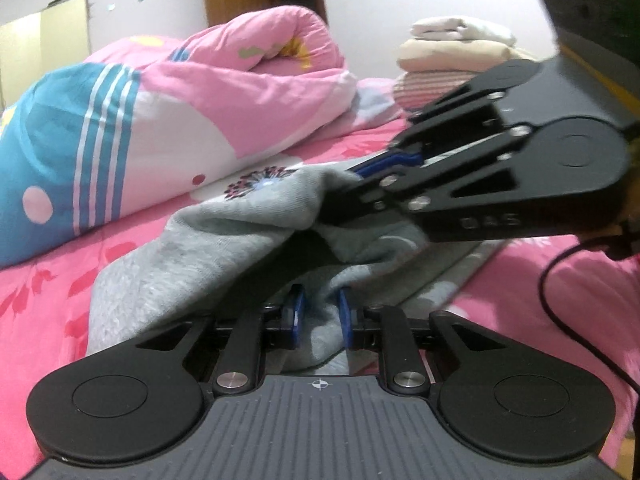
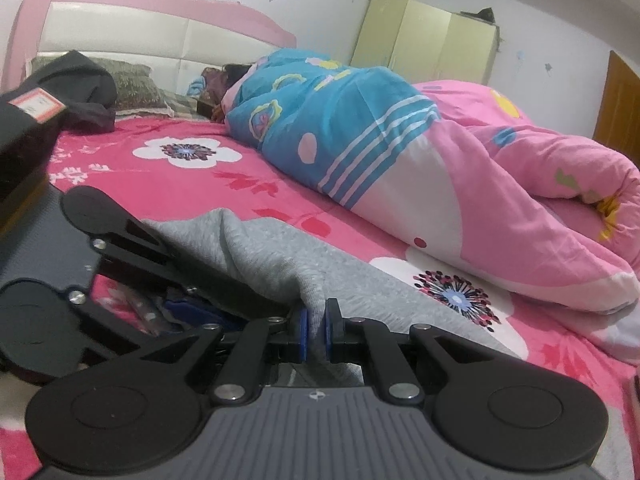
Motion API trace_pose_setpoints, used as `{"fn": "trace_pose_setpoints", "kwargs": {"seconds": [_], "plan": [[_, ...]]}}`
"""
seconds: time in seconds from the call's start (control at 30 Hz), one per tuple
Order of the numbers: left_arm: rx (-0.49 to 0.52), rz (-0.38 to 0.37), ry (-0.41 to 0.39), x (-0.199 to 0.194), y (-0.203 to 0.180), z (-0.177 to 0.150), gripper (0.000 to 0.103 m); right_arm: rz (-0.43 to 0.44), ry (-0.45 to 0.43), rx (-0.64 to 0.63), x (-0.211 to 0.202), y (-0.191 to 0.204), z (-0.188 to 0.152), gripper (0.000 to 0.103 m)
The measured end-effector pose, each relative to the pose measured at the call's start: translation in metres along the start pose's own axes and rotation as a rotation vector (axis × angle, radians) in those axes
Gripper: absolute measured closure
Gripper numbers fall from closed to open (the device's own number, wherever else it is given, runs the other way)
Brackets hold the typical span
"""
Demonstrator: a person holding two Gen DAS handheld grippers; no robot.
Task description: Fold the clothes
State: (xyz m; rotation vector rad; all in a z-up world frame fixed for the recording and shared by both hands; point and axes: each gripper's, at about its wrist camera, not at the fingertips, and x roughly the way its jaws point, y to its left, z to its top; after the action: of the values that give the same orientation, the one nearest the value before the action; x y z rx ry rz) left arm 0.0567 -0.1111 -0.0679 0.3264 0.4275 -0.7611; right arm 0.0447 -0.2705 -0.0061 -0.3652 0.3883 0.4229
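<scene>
- Grey garment (image 1: pixel 208 256): one piece, soft knit with a fleecy nap, lying rumpled on the bed with one edge lifted into a ridge between the two tongs.
- Left tongs (image 1: pixel 320 312): blue pads narrowly parted with a fold of the grey cloth pinched between them; black linkage arms, ribbed grey body.
- Right tongs (image 2: pixel 316 330): blue pads drawn almost together, pinching a thin pleat of the same garment; seen from the left wrist camera, its tips are buried in the raised cloth.
- Bed sheet (image 2: pixel 168 196): one, bright pink cotton printed with white blossoms and red leaves, lying under the garment.
- Quilt (image 2: pixel 460 184): one, puffy, pink and blue with white stripes and dots, rolled in a long heap beyond the garment.
- Folded stack (image 1: pixel 452 52): three pieces counted, white on cream on pink-striped, at the far side of the bed.
- Headboard (image 2: pixel 132 28): pink frame, white padded panels.
- Wardrobe (image 2: pixel 424 40): pale yellow-green, against the wall.
</scene>
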Motion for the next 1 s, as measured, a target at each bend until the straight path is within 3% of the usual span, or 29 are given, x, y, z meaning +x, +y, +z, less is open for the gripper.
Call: {"fn": "trace_pose_setpoints", "kwargs": {"seconds": [0.2, 0.4, 0.53, 0.83, 1.0], "plan": [[-0.100, 0.024, 0.056, 0.016, 0.008, 0.006, 0.081, 0.054, -0.006, 0.045, -0.003, -0.006, -0.004, 0.095], [-0.162, 0.032, 0.041, 0.012, 0.015, 0.003, 0.076, 0.127, 0.048, 0.042, 0.004, -0.006, -0.012, 0.094], [-0.199, 0.058, 0.022, 0.007, 0.018, 0.001, 0.075, 0.132, 0.056, -0.003, 0.006, 0.001, -0.018, 0.094], [-0.146, 0.038, -0.095, -0.018, 0.010, -0.005, 0.075, 0.167, 0.042, 0.145, 0.007, -0.019, -0.019, 0.094], [-0.103, 0.017, -0.092, -0.006, 0.001, 0.002, 0.075, 0.165, 0.037, 0.160, 0.006, -0.021, -0.016, 0.094]]}}
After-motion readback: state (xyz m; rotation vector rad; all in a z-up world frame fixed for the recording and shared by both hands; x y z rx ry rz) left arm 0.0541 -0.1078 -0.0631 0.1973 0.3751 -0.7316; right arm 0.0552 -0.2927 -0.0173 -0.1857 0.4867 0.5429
